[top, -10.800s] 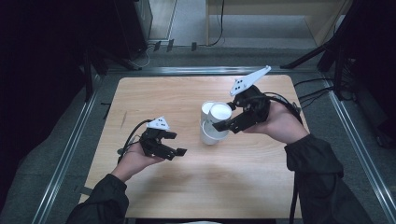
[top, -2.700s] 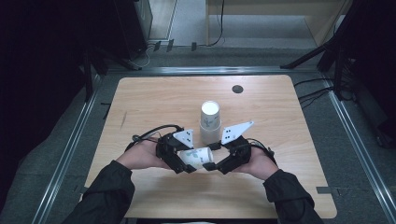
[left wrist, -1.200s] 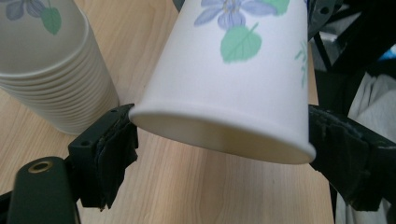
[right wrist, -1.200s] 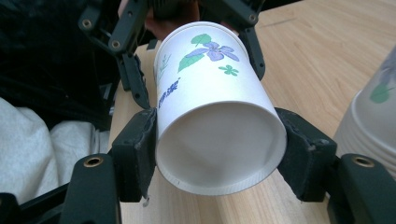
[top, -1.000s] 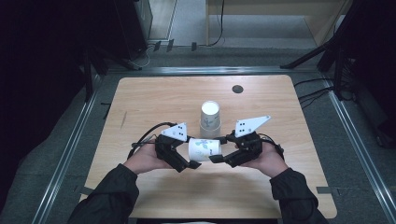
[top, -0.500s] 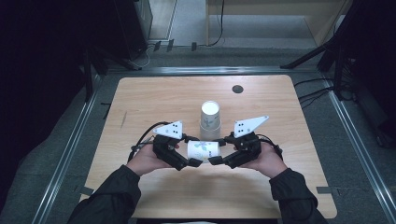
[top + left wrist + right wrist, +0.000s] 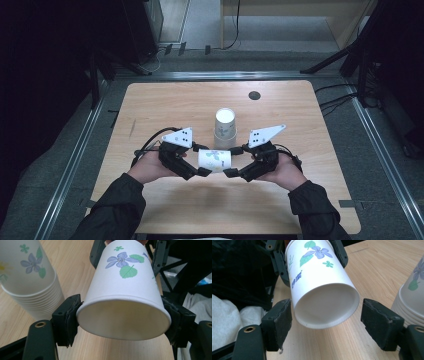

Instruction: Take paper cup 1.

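You see a light wooden counter [image 7: 165, 105] with a metal frame [image 7: 75, 160], standing on a grey floor [image 7: 200, 25]; the room around it is dark.

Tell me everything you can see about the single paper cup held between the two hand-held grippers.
The paper cup is white with a purple flower and green leaves printed on its side. It lies on its side above the table. The left hand-held gripper pinches its open rim, its jaws having just closed on it. The right hand-held gripper flanks the base, its pads just opened and clear.
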`<state>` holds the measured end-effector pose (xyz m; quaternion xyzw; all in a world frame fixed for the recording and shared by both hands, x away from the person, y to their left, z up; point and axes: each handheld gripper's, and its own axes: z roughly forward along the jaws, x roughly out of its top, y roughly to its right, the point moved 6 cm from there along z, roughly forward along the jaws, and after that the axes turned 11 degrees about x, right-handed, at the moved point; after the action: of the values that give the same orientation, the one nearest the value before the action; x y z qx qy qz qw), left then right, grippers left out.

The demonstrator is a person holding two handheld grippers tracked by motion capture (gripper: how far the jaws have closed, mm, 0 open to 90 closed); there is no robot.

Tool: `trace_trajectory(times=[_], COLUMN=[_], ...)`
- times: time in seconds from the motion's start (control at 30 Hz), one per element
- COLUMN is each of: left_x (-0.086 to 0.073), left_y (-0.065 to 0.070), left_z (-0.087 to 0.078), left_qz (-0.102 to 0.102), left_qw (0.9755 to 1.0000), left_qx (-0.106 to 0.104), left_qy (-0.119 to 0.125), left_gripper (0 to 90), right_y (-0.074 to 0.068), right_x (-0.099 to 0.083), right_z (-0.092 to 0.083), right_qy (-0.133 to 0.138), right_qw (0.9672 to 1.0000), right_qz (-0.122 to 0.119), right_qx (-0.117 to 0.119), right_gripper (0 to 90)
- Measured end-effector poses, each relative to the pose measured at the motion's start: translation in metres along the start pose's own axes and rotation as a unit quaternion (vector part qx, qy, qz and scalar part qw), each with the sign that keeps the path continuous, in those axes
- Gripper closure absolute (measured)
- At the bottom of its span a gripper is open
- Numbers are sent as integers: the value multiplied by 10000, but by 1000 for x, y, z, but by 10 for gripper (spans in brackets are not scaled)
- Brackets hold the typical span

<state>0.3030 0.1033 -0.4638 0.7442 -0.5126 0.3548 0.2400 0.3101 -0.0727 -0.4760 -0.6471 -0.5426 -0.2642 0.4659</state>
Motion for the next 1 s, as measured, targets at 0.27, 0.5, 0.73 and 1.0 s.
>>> trace_trajectory(times=[0.27,0.5,0.73,1.0], left_x=[-3,-5,-9,-10], left_y=[-6,-1,8,13], left_z=[-1,9,20,26], left_qz=[194,298,475,658], left_qw=[9977,9931,9871,9844], left_qx=[145,-29,-134,-188], left_qy=[-633,-1131,-1521,-1620], left_gripper=[250,249,250,249], right_y=[2,5,2,-2], right_x=[-5,-11,-15,-22], right_z=[9,20,33,44], right_qy=[-236,-517,-733,-1081], right_qw=[9997,9986,9972,9936], right_qz=[-63,-67,-134,-291], right_qx=[-86,-80,41,176], right_gripper=[250,257,270,338])
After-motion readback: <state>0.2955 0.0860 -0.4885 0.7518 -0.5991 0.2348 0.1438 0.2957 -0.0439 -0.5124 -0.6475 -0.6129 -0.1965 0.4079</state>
